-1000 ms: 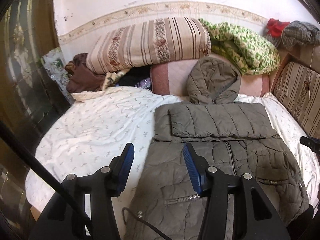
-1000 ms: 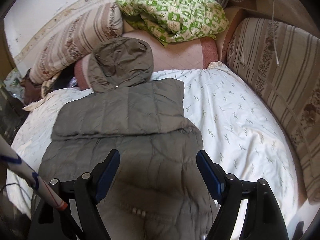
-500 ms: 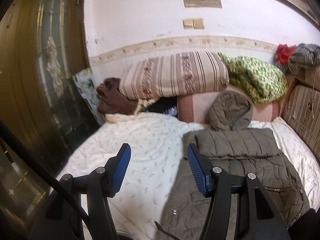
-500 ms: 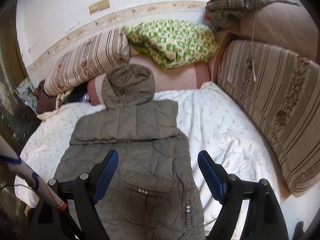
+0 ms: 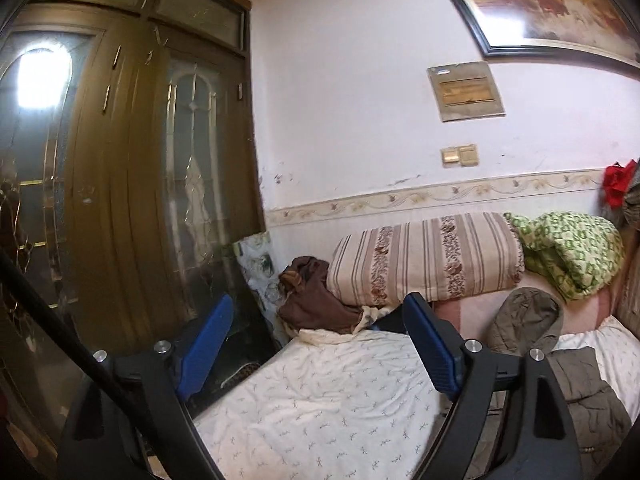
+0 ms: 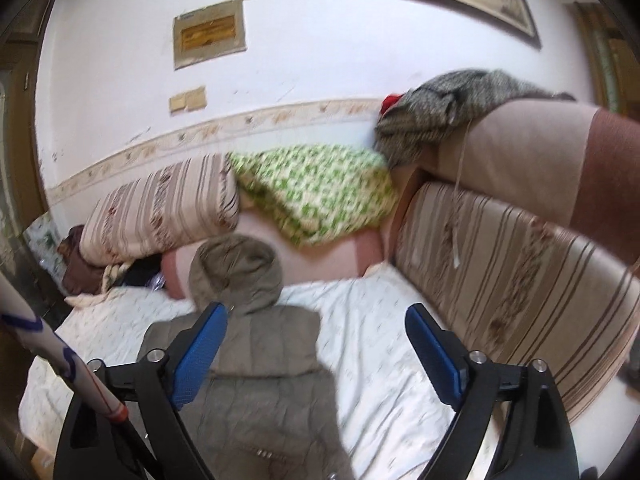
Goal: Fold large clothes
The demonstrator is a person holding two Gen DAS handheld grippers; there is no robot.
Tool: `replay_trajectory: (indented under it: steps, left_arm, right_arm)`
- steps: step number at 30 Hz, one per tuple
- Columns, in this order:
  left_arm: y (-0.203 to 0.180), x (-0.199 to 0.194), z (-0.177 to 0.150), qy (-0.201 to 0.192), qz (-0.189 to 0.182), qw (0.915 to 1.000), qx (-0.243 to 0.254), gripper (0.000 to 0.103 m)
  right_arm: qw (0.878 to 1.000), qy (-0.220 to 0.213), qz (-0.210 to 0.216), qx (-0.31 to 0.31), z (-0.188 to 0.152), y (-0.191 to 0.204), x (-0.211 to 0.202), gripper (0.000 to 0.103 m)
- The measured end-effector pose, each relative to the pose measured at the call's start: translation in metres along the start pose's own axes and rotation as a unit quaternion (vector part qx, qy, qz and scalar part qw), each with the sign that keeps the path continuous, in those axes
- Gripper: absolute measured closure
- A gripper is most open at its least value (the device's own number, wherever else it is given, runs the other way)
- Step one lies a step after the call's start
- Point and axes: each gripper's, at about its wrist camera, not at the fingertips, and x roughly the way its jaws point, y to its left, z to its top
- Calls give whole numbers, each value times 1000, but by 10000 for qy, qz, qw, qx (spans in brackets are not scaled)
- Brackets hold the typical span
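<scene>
While both jaw pairs are standing wide, having just been opening with nothing between them, the olive quilted coat point(image 6: 256, 364) is lying flat on the white patterned bedsheet point(image 6: 380, 344), released. Its hood point(image 6: 236, 272) is pointing toward the pink bolster point(image 6: 320, 256) at the head of the bed, with a folded panel lying across the coat's upper body. The right hand-held gripper point(image 6: 316, 356) is hovering above the coat, angled slightly down; its left blue pad point(image 6: 196, 364) is overlapping the coat's shoulder in view, contact not evident. The left hand-held gripper point(image 5: 316, 348) is pointing level, to the left of the coat point(image 5: 580, 396), which is showing only at the right edge of that view. Behind the coat, a striped cushion point(image 5: 428, 256) and green patterned blanket point(image 5: 572, 248) are resting on the bolster.
</scene>
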Motion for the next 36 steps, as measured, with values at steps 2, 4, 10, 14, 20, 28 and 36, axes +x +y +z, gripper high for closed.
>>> replay_trajectory:
  steps: [2, 4, 10, 14, 20, 28, 36]
  left_arm:
    - [-3, 16, -14, 331, -104, 9994, -44, 17]
    - [-11, 32, -28, 656, -213, 9976, 6, 17]
    - [-37, 71, -73, 1337, -387, 9903, 53, 17]
    - [-50, 91, -92, 1560, -477, 9866, 55, 17]
    - [-65, 122, -112, 1804, -561, 9820, 57, 17]
    - [-86, 170, -141, 2249, -698, 9719, 5, 17]
    - [-107, 215, -168, 2706, -890, 9584, -174, 17]
  right_arm:
    - [10000, 47, -10, 65, 5, -2, 4, 9]
    - [9997, 185, 59, 123, 2, -1, 14, 9]
    - [9965, 812, 172, 26, -31, 16, 57, 9]
    - [9941, 1065, 183, -92, -48, 28, 83, 9]
    - [9897, 1396, 195, -251, -64, 46, 124, 9]
    - [9826, 1791, 226, -438, -80, 76, 179, 9]
    - [9737, 2144, 263, -728, -92, 115, 236, 9]
